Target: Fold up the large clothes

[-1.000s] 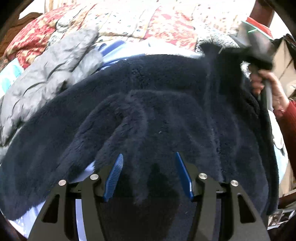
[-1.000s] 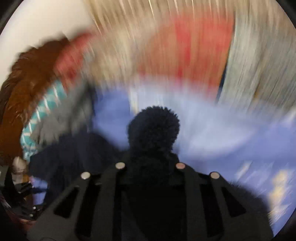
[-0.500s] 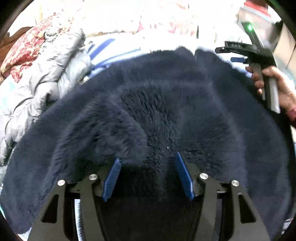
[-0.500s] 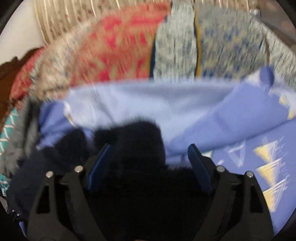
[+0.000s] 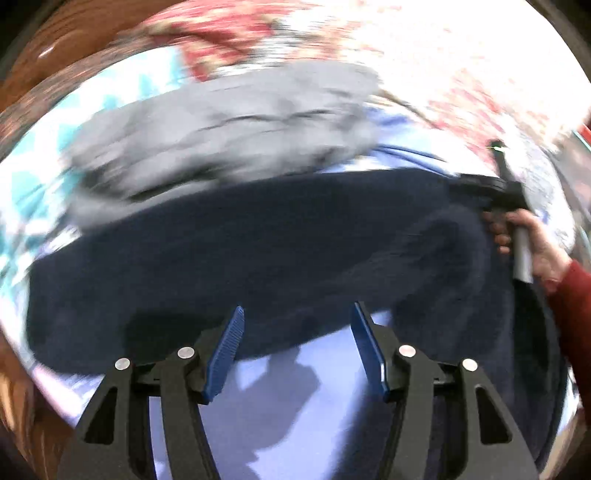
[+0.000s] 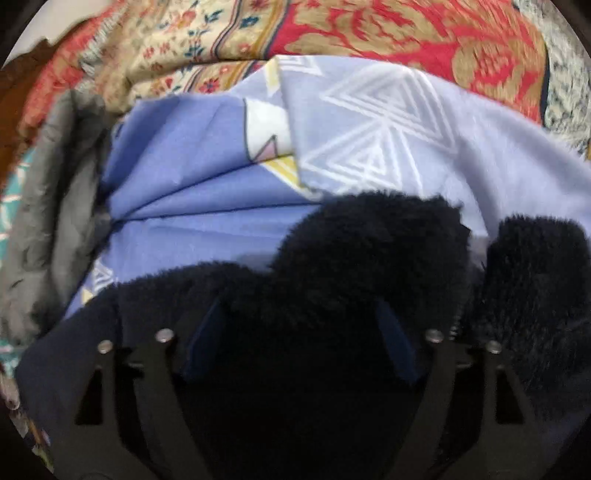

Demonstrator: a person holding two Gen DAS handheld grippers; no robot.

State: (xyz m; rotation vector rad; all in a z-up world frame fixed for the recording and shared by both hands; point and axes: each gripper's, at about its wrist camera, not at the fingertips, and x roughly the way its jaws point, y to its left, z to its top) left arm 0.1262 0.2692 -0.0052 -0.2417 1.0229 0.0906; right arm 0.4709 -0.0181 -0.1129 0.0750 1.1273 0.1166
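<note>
A large dark navy fleece garment (image 5: 258, 240) lies spread across the lavender bedsheet (image 5: 295, 406); this view is motion-blurred. My left gripper (image 5: 298, 306) stands open above bare sheet, the garment's near edge just beyond its fingertips and nothing between its pads. At the garment's far right side my right gripper (image 5: 480, 182) is held by a hand (image 5: 543, 251) in a red sleeve. In the right wrist view a bunched fold of the fleece (image 6: 369, 240) sits between the jaws of the right gripper (image 6: 298, 302). The jaws stand wide and are closing slightly, not pressing the fleece.
A grey padded jacket (image 5: 229, 129) is heaped behind the fleece and shows at the left of the other view (image 6: 48, 206). The triangle-print sheet (image 6: 369, 129) lies over a red and cream floral quilt (image 6: 406, 33). Brown wood borders the left edge.
The right gripper let go of the fleece tuft it pinched; its jaws now stand wide. The left gripper swung back and rolled: fleece earlier between its fingers now lies beyond them, over bare sheet.
</note>
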